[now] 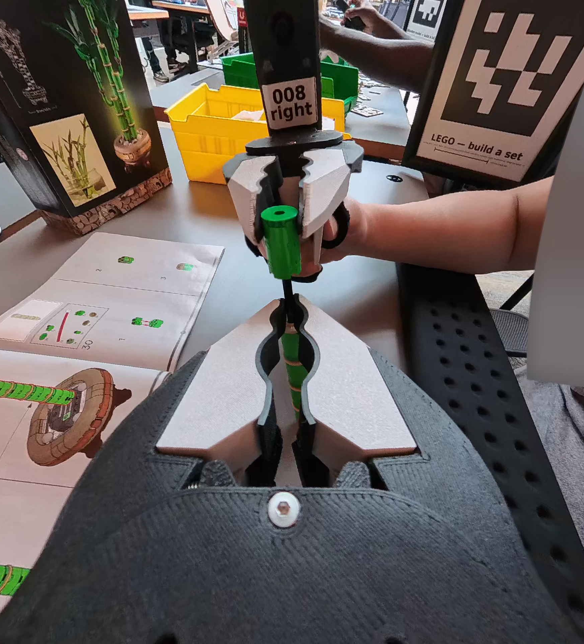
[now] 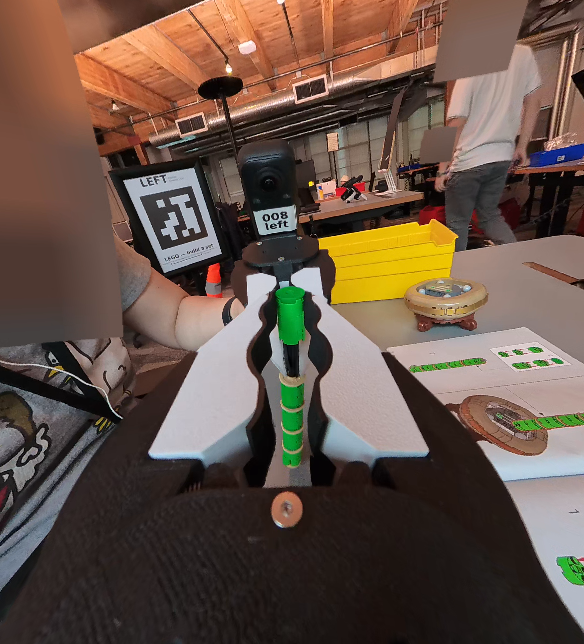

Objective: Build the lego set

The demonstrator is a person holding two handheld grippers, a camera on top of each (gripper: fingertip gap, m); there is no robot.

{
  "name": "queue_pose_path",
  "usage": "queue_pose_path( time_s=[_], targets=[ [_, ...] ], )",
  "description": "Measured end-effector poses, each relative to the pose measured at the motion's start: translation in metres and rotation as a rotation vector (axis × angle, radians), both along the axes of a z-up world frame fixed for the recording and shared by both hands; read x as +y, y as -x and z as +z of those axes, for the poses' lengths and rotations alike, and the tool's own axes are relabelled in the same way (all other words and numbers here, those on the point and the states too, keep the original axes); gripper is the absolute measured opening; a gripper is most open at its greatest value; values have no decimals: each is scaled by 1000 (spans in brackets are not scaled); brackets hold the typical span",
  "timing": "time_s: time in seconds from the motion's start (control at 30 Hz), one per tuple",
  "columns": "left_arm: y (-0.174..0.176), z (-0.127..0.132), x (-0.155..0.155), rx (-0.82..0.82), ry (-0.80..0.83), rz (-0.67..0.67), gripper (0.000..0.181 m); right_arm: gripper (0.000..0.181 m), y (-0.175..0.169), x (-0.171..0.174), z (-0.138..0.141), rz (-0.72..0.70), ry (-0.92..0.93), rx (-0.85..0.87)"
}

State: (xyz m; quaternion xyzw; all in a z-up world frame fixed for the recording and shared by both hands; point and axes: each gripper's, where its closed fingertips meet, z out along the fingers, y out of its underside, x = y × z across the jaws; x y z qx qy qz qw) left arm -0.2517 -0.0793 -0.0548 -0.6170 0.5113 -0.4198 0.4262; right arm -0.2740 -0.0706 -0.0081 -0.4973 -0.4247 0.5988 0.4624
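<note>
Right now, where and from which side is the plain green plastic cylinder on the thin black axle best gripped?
Across its curved sides, coming level from the side opposite the left gripper. The plain green cylinder stands upright on the black axle, which that gripper pinches just below; the right gripper clamps it so.

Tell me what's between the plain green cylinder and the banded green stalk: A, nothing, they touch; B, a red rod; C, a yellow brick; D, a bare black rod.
D: a bare black rod spans the gap between the plain green cylinder and the banded green stalk.
</note>
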Motion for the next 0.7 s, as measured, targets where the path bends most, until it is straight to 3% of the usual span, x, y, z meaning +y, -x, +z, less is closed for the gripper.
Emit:
queue_pose_path(
  time_s=[0.7],
  targets=[
    [-1, -4, -1, -18, -119, -47, 3, 15, 4, -7, -1, 8, -76, 2]
  ],
)
